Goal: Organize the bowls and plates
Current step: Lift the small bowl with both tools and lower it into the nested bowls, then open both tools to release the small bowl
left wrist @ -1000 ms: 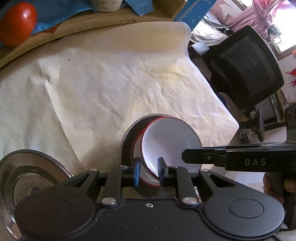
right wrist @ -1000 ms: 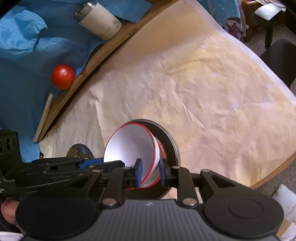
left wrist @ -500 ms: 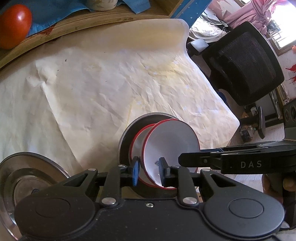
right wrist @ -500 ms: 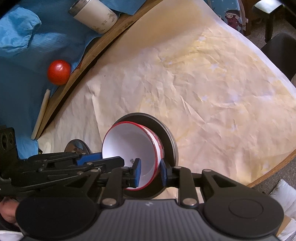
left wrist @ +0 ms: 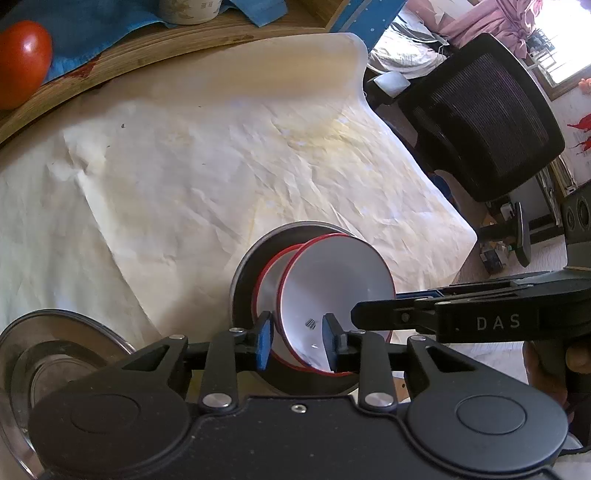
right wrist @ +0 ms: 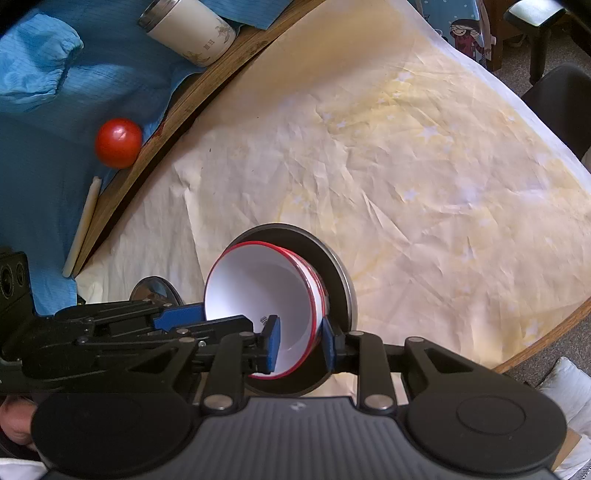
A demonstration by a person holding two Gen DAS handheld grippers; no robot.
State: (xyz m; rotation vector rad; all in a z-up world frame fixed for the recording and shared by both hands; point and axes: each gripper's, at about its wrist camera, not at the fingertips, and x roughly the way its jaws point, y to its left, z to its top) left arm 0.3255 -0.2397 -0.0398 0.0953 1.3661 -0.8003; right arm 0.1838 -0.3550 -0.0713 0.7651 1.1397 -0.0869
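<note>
A white bowl with a red rim sits nested in a second red-rimmed bowl, both on a dark metal plate. My left gripper straddles the top bowl's near rim, one pad inside and one outside. My right gripper straddles the rim from the opposite side. The jaws look wider than the rim and pad contact is not clear. A second steel plate lies to the left.
A cream paper sheet covers the round wooden table. A red tomato, a white tumbler and blue cloth lie at the back. A black office chair stands beyond the table's right edge.
The jaws of both grippers have widened around the bowl's rim. The top bowl has settled lower into the bowl beneath it. Both grippers have drawn back slightly.
</note>
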